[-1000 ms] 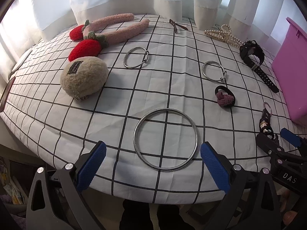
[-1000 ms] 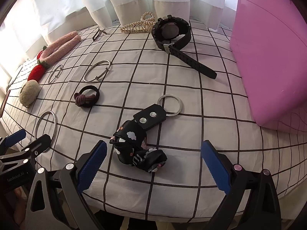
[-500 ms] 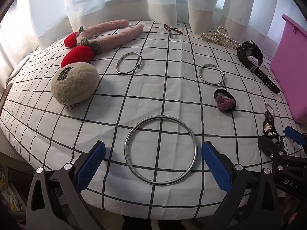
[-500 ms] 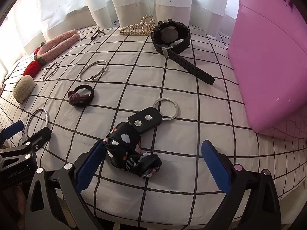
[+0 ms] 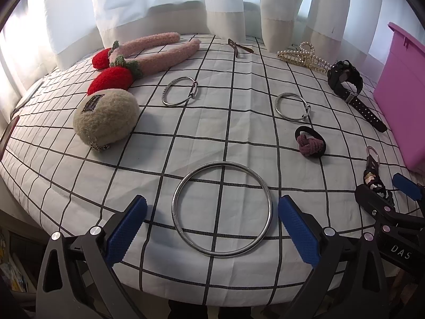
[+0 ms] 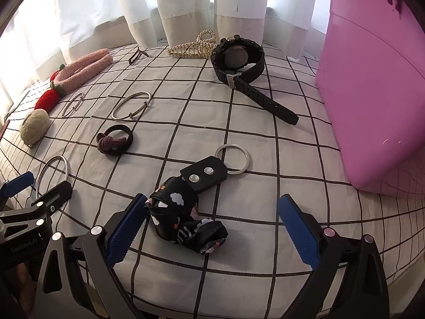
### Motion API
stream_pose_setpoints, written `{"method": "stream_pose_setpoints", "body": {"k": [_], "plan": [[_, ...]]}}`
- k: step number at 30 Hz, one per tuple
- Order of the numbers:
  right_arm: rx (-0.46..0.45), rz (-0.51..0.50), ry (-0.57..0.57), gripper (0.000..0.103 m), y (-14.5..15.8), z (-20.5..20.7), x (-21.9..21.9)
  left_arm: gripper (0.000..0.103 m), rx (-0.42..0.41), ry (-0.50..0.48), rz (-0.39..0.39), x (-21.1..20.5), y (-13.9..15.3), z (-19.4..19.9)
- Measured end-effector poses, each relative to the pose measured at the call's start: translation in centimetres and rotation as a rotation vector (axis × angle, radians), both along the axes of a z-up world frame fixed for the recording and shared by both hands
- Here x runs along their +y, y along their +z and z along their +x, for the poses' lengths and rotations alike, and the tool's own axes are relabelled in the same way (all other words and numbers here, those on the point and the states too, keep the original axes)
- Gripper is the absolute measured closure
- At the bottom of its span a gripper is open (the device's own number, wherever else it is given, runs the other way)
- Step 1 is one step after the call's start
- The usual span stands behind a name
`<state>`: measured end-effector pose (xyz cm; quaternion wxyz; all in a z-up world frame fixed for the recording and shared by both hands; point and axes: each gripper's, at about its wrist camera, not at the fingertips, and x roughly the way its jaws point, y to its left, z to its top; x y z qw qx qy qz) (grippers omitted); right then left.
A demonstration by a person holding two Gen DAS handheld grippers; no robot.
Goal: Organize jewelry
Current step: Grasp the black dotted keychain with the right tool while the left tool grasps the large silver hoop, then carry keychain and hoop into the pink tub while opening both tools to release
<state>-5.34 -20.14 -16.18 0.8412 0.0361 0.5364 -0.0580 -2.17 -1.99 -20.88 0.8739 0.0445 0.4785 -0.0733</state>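
Note:
My left gripper [image 5: 212,228] is open, its blue pads on either side of a large silver ring [image 5: 222,209] on the checked cloth. My right gripper [image 6: 211,228] is open around a black patterned strap keychain [image 6: 186,210] with a silver key ring [image 6: 233,158]. Two silver bangles [image 5: 180,95] [image 5: 291,106], a black hair tie with a maroon knot [image 5: 310,142], a black watch [image 6: 239,58] and a pearl hair claw [image 6: 192,48] lie further back. The pink box [image 6: 372,93] stands at the right.
A beige plush pouch [image 5: 106,118] and a pink strawberry headband [image 5: 138,58] lie at the left. A small brown bow [image 5: 239,47] sits by the white curtains [image 5: 225,0]. The table's front edge runs just under both grippers.
Both grippers have eased forward and lower; the large ring and the keychain now sit closer between the open pads. No object has moved.

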Motion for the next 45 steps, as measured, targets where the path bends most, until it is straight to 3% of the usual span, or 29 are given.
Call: {"method": "stream_pose_setpoints", "body": {"k": [2,6,8,11,13,18,28,30,31,45], "plan": [[0.0,0.002,0.004,0.01,0.0,0.0,0.1,0.011,-0.002,-0.01,-0.004,0.0,0.1,-0.1],[-0.001,0.005,0.016,0.011,0.0,-0.2,0.1,0.028,-0.011,-0.05,-0.005,-0.4,0.5,-0.6],[-0.005,0.006,0.023,0.014,0.1,-0.3,0.1,0.031,-0.013,-0.061,0.001,-0.6,0.6,-0.8],[-0.016,0.003,0.045,0.038,0.6,-0.4,0.4,0.031,-0.009,-0.068,-0.003,-0.5,0.6,-0.6],[-0.017,0.0,0.064,0.062,0.9,-0.3,0.7,0.031,-0.007,-0.069,-0.006,-0.5,0.7,-0.6],[-0.023,0.029,0.072,0.068,1.4,-0.2,0.8,0.031,0.001,-0.068,-0.018,-0.3,1.0,-0.4],[-0.063,0.07,0.058,0.069,3.8,-0.1,1.3,0.031,-0.044,-0.092,-0.054,0.2,3.9,-0.2],[-0.077,0.072,0.051,0.075,4.7,0.1,1.5,0.031,-0.056,-0.104,-0.059,0.3,4.7,0.0],[-0.081,0.073,0.047,0.083,5.1,0.3,1.6,0.031,-0.064,-0.11,-0.061,0.4,5.2,0.1],[-0.17,0.066,-0.111,0.083,9.5,1.0,2.1,0.031,-0.134,-0.292,-0.089,-0.3,10.1,2.7]]}}
